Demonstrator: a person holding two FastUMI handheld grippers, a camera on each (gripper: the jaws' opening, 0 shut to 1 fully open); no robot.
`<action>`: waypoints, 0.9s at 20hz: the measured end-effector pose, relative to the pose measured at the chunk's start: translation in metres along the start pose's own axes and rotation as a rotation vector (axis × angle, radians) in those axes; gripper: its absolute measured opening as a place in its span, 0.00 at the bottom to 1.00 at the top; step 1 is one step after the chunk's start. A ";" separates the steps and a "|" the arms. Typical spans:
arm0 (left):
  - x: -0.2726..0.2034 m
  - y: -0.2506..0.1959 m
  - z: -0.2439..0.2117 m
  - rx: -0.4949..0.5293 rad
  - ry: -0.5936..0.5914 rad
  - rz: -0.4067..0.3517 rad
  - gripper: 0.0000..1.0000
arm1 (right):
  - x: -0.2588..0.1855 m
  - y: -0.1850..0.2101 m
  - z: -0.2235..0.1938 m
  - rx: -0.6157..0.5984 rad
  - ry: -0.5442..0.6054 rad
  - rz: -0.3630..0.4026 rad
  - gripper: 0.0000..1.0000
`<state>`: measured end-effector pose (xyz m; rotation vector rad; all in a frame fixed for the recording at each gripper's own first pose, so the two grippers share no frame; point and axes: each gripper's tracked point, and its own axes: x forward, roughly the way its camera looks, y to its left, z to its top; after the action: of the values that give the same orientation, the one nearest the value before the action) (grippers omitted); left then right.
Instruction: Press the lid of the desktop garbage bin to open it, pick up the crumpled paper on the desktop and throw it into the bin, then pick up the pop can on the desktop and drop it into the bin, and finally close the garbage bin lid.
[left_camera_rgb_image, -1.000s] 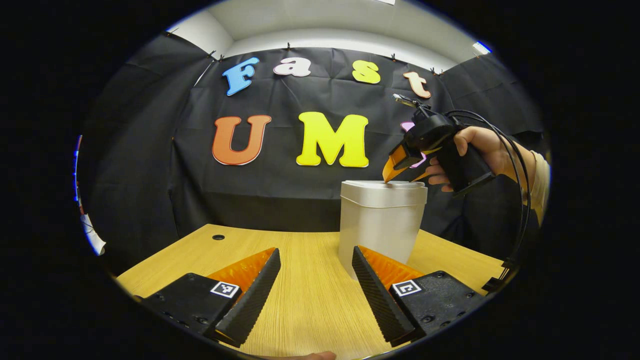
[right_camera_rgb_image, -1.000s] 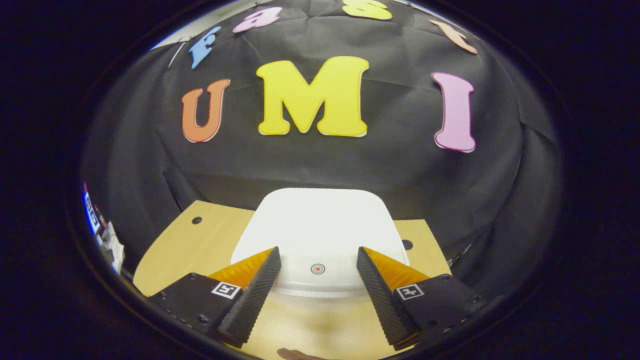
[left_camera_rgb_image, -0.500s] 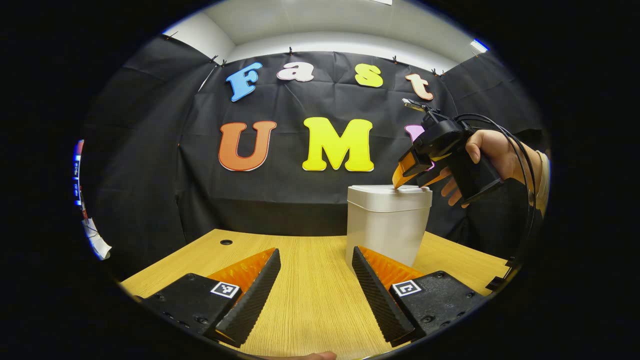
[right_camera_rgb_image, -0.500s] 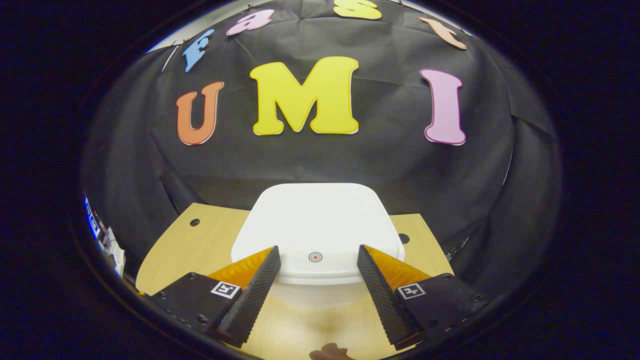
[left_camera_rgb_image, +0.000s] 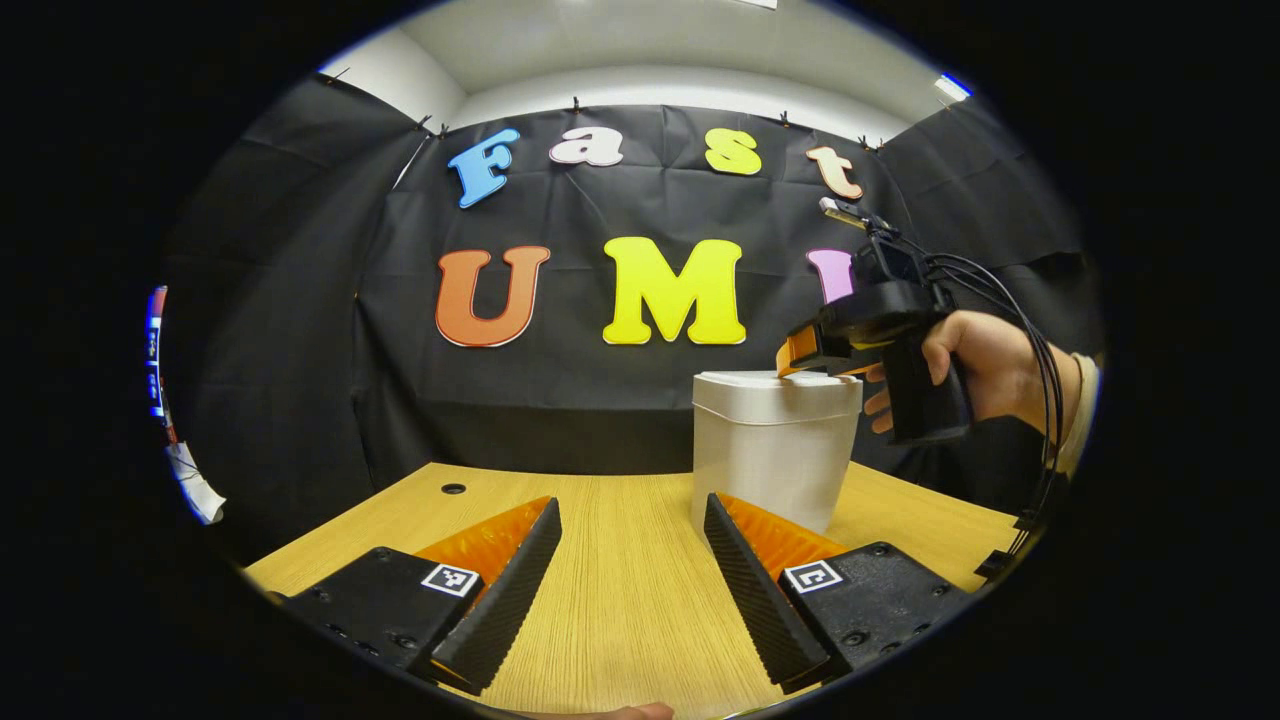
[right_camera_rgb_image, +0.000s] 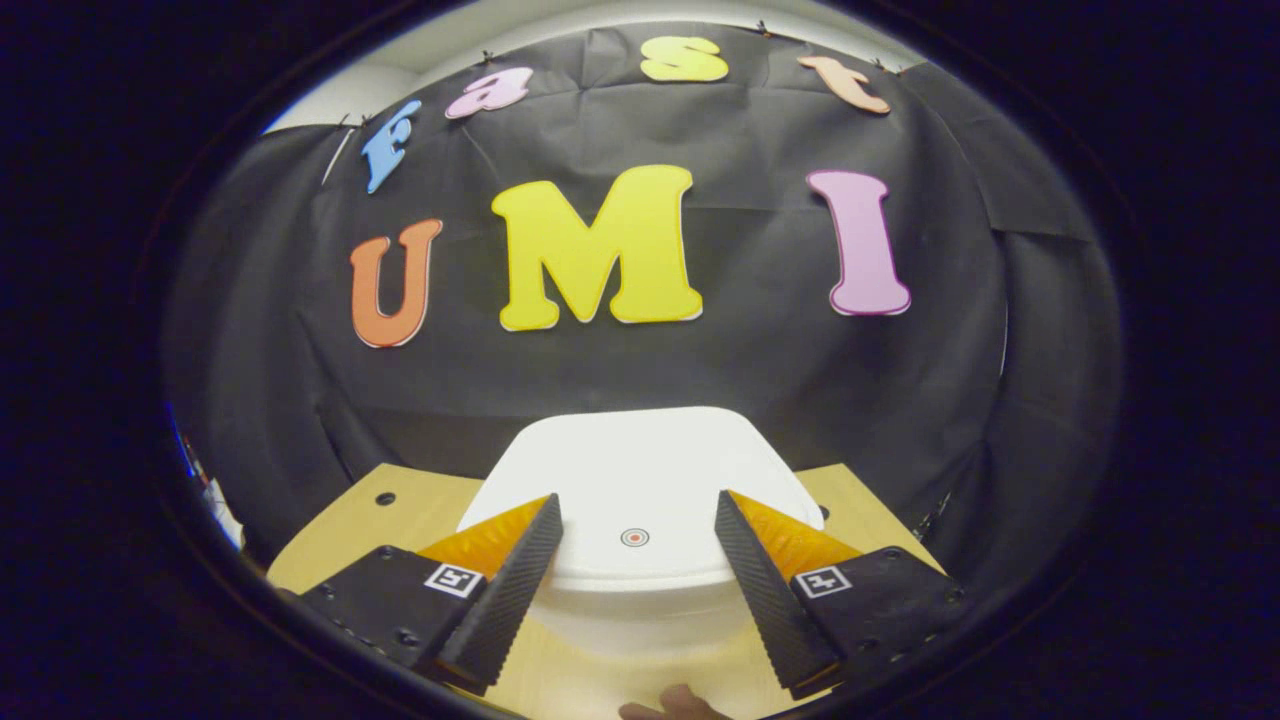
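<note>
1. While the white plastic bin lid (right_camera_rgb_image: 640, 480) lies flat and shut, the right claw (right_camera_rgb_image: 636, 535) hovers just over its near edge, fingers apart and gripping nothing.
2. A small red ring mark (right_camera_rgb_image: 634, 537) sits between those fingertips, probably the press spot, which would explain the aim.
3. In the left gripper view, the right claw (left_camera_rgb_image: 812, 358) tips down at the lid of the pale rectangular desktop garbage bin (left_camera_rgb_image: 770, 455); contact is unclear.
4. The left claw (left_camera_rgb_image: 630, 560) waits low over the light wooden table (left_camera_rgb_image: 620, 610), spread and empty, likely kept clear of the press.
</note>
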<state>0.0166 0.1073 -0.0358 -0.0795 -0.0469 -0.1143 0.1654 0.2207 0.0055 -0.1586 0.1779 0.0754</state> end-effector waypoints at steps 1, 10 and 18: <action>0.000 0.000 -0.002 0.005 0.002 0.001 0.95 | 0.001 0.002 0.000 0.003 -0.048 0.001 0.99; 0.003 -0.003 -0.006 0.011 0.019 0.007 0.95 | -0.053 -0.012 -0.015 -0.050 -0.173 -0.025 0.98; 0.001 -0.003 -0.003 0.014 0.002 0.004 0.95 | -0.136 -0.025 -0.041 -0.115 -0.247 -0.051 0.95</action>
<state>0.0177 0.1043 -0.0387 -0.0655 -0.0456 -0.1098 0.0274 0.1812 -0.0061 -0.2664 -0.0770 0.0538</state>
